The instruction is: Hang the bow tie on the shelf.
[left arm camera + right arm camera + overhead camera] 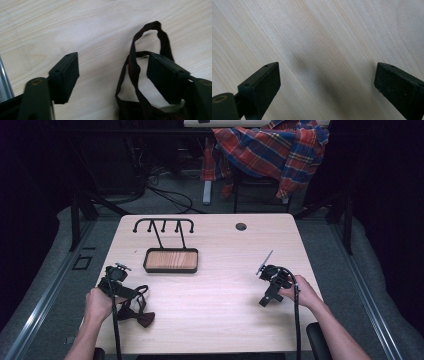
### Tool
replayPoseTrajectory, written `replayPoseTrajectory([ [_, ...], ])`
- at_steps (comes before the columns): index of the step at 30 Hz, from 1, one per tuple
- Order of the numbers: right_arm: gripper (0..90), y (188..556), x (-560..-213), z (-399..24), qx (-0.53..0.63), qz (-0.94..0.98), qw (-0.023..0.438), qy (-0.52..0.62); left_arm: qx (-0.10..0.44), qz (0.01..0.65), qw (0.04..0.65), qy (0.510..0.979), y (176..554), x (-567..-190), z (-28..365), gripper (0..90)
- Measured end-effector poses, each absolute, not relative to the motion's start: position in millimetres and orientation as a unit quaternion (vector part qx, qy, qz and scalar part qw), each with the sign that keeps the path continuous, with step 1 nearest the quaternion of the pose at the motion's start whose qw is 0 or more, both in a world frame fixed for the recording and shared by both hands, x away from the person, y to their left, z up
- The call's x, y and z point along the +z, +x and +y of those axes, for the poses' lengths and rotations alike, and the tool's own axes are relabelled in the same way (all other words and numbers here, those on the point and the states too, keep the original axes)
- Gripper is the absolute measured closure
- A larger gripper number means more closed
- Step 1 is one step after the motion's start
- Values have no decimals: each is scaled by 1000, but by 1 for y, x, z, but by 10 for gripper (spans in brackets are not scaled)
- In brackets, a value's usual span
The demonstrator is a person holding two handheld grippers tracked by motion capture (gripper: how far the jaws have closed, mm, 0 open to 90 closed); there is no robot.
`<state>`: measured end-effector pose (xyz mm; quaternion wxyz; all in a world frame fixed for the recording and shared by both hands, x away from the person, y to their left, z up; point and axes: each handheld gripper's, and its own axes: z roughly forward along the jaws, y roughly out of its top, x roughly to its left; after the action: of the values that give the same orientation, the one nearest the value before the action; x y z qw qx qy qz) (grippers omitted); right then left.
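Bow tie lies at the table's near-left corner, its dark strap looped out toward the middle. The left gripper sits right over it, jaws apart, with the strap running between them and brushing the inner face of one pad. This looks like the pick-up step: the grip is lined up but not closed. Next the jaws need to close on the strap, then lift it, probably toward the hook stand and its wooden tray farther back. The left hand holds its tool low and tilted down at the table. The right gripper rests well apart at the right side, jaws wide open over bare wood, with the right hand relaxed behind it.
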<state>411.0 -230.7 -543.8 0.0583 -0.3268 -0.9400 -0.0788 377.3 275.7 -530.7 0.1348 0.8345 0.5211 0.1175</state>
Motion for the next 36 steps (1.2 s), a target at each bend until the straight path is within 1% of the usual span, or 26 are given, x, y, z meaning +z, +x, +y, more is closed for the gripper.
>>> replayPoseTrajectory([
  [1,66,411,-544,-231,-78,-940,58,-327,118,521,135,835,377,-531,276,302],
  [2,66,411,-544,-231,-77,-940,57,-327,113,513,136,840,377,-532,273,348],
  [5,67,411,-544,-231,-75,-940,57,-327,107,503,134,847,378,-533,270,428],
  [6,68,411,-544,-231,-75,-940,57,-327,106,499,130,850,378,-534,269,428],
  [9,68,411,-545,-230,-78,-940,59,-327,102,492,126,855,377,-536,267,533],
  [10,68,411,-545,-230,-78,-940,59,-327,102,489,122,858,377,-536,267,533],
  [14,68,410,-545,-231,-76,-941,57,-325,96,482,123,862,377,-537,264,637],
  [15,68,410,-545,-231,-76,-941,57,-325,96,480,121,863,377,-537,263,637],
  [19,68,410,-545,-230,-77,-941,57,-325,93,473,112,869,376,-539,261,703],
  [24,68,410,-544,-231,-73,-943,59,-319,97,467,109,872,375,-539,259,750],
  [36,68,409,-544,-231,-75,-941,57,-324,93,456,96,880,376,-542,257,830],
])
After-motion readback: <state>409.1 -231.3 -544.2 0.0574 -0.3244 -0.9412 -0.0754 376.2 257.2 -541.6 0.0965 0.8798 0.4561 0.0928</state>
